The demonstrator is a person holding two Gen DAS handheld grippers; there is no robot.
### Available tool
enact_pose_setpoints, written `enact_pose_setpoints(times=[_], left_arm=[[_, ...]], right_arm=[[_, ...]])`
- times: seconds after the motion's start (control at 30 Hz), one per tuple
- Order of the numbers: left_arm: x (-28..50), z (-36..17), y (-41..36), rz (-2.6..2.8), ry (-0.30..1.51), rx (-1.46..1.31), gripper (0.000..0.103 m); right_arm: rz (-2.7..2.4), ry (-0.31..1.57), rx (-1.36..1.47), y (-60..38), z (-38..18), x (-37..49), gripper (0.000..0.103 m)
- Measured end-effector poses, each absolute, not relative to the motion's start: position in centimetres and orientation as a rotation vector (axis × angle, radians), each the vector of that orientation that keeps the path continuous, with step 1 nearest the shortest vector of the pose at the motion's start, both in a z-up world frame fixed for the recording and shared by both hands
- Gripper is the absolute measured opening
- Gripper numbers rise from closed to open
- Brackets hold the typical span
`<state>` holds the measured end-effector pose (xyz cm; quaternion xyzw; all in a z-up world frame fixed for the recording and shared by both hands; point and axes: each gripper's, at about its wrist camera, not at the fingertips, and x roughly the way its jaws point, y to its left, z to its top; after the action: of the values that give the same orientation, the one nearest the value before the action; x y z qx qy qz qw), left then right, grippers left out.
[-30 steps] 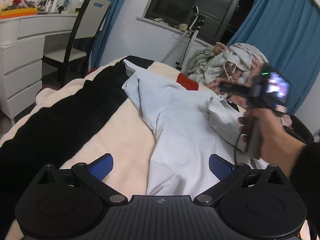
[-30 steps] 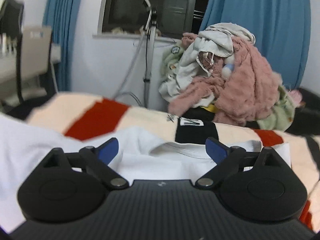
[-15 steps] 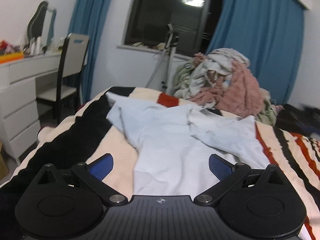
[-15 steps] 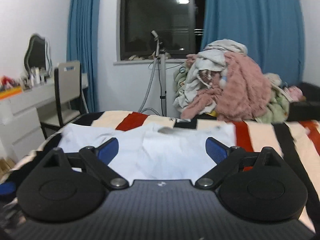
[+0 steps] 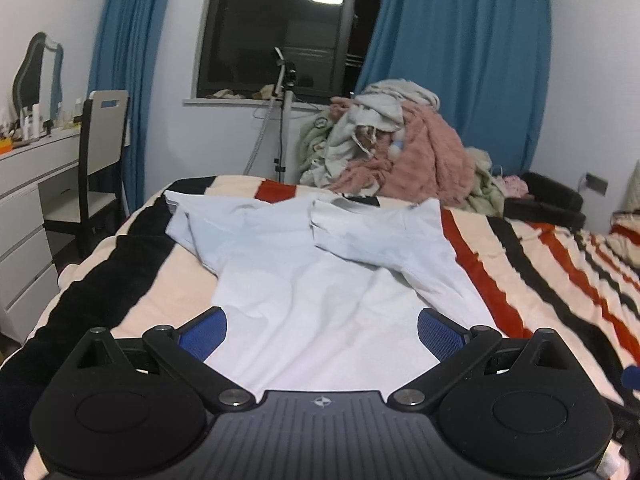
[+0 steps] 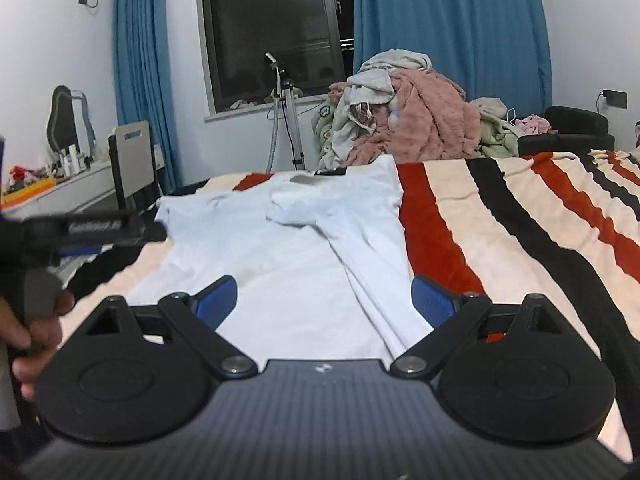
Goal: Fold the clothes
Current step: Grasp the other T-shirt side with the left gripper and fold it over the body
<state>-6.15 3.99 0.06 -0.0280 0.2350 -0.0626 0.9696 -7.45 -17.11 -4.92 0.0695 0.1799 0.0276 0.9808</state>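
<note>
A white short-sleeved shirt lies spread on the striped blanket, collar toward the far end. Its right sleeve is folded in over the chest; its left sleeve lies out flat. My left gripper is open and empty above the shirt's hem. My right gripper is open and empty above the hem's right side. The shirt also shows in the right wrist view, with the left gripper and the hand at the left edge.
A heap of clothes with a pink fleece lies at the far end of the bed. A tripod stands by the window. A chair and white dresser stand left of the bed.
Both grippers have pulled back from the collar end toward the hem. The right sleeve now lies folded over the chest. The right gripper has left the left wrist view.
</note>
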Motion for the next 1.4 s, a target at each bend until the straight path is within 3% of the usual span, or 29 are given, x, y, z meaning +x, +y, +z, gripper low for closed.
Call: enact_pose_setpoints(times=[0.33, 0.6, 0.97, 1.17, 1.27, 1.4], left_arm=[[-6.6, -2.7, -0.2, -0.238, 0.571, 0.039, 0.086], [-7.3, -4.6, -4.6, -0.444, 0.698, -0.049, 0.059], [-7.0, -7.8, -10.4, -0.841, 0.893, -0.401, 0.03], [-6.4, -11.4, -12.6, -0.855, 1.031, -0.433, 0.03], [-6.5, -12.4, -12.6, -0.838, 1.059, -0.422, 0.043], [-5.6, -13.3, -13.1, -0.862, 1.07, -0.442, 0.044]], right_arm=[[0.01, 0.3, 0.243, -20.8, -3.4, -8.2, 0.095], [-0.052, 0.235, 0.351, -26.5, -2.0, -8.9, 0.095], [-0.206, 0.224, 0.617, -35.8, -3.3, -9.6, 0.095], [-0.186, 0.275, 0.654, -36.4, -4.4, -8.5, 0.095], [-0.174, 0.286, 0.667, -36.3, -4.8, -8.4, 0.095], [-0.173, 0.295, 0.663, -36.3, -5.1, -8.2, 0.095]])
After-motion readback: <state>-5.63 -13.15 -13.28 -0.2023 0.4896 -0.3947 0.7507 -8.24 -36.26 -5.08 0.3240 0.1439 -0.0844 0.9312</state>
